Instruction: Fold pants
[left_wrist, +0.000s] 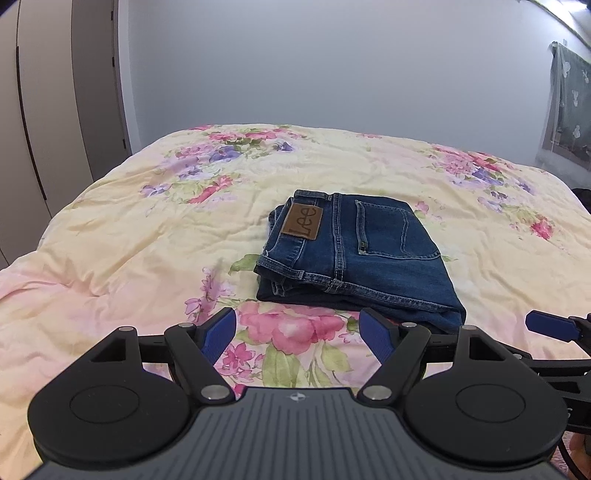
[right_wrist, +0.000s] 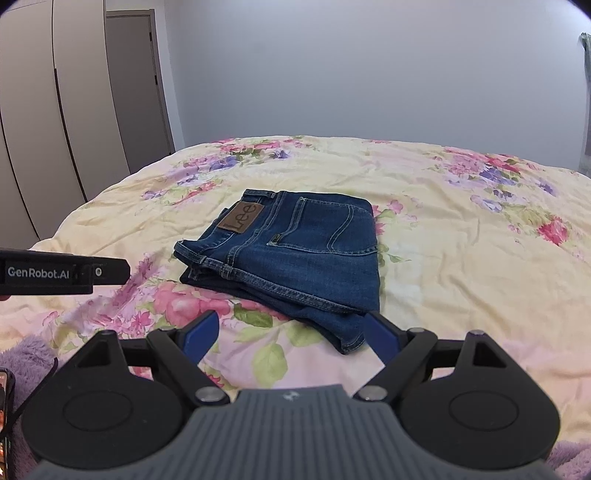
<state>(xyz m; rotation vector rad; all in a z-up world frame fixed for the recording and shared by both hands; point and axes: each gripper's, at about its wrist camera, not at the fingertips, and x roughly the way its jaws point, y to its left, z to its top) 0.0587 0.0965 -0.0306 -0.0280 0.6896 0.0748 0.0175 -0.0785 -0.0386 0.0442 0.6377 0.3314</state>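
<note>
I see pants folded on the bed. Both my tools, L & R, gape wide, holding nothing.

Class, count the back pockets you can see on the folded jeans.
1. The back pocket sits on the jeans' top layer, right of the leather patch. A second may be hidden in the fold.

Folded pants of dark blue denim, coarse-woven with pale contrast stitching, carry a matt brown leather-look patch. They lie on a soft, wrinkled floral cotton-like bedspread. Near the camera, a matt black plastic left gripper shows ribbed blue pads and small shiny metal pivots.
</note>
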